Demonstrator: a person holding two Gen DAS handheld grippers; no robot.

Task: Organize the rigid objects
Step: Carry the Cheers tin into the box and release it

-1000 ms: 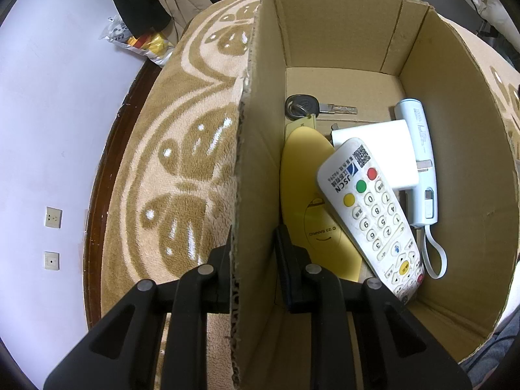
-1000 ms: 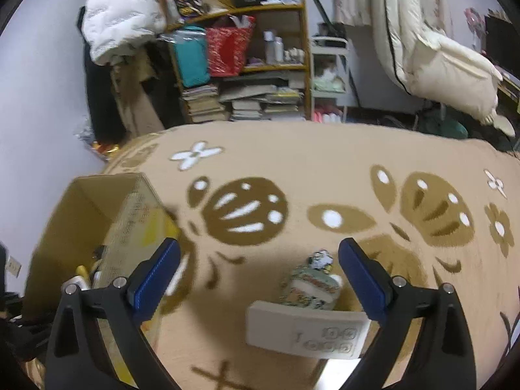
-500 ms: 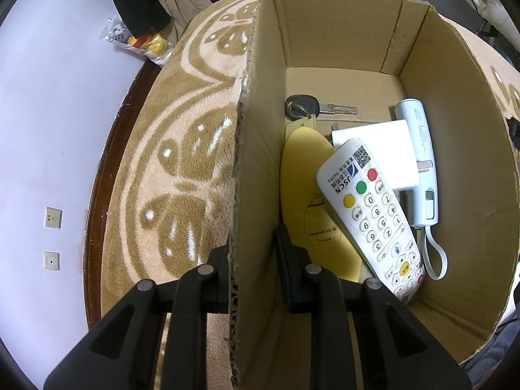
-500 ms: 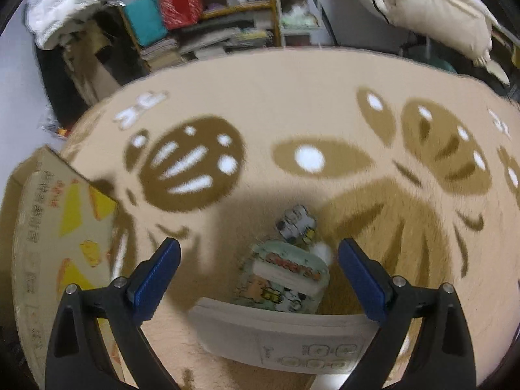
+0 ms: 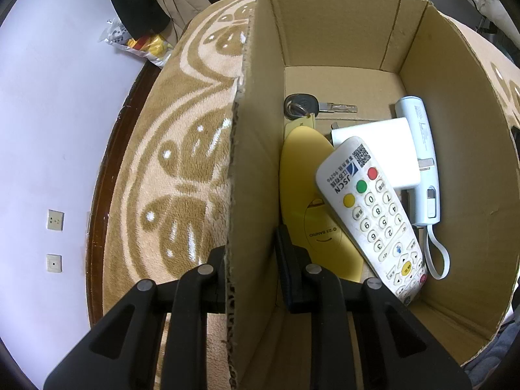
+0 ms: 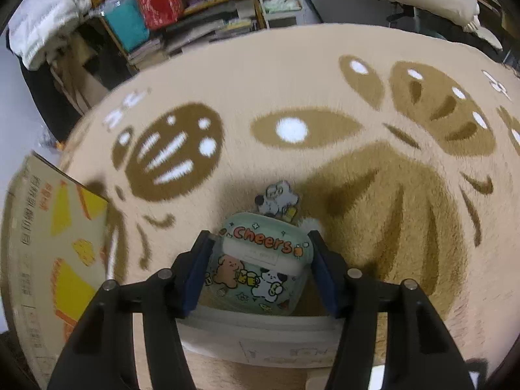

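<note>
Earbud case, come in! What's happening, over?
Left hand-held gripper clamps box wall. Right hand-held gripper straddles earbud case, grip unconfirmed. White remote lies just beneath.

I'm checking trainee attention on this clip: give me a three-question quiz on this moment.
1. True or false: the left gripper clamps the brown cardboard box's side wall.
2. What sits between the right gripper's blue pads? A) white remote control B) green cartoon-printed earbud case C) black car key
3. Fill in: inside the box, the white remote control lies partly over a ____ oval plastic item.

Key: 1 true; 2 B; 3 yellow.
</note>
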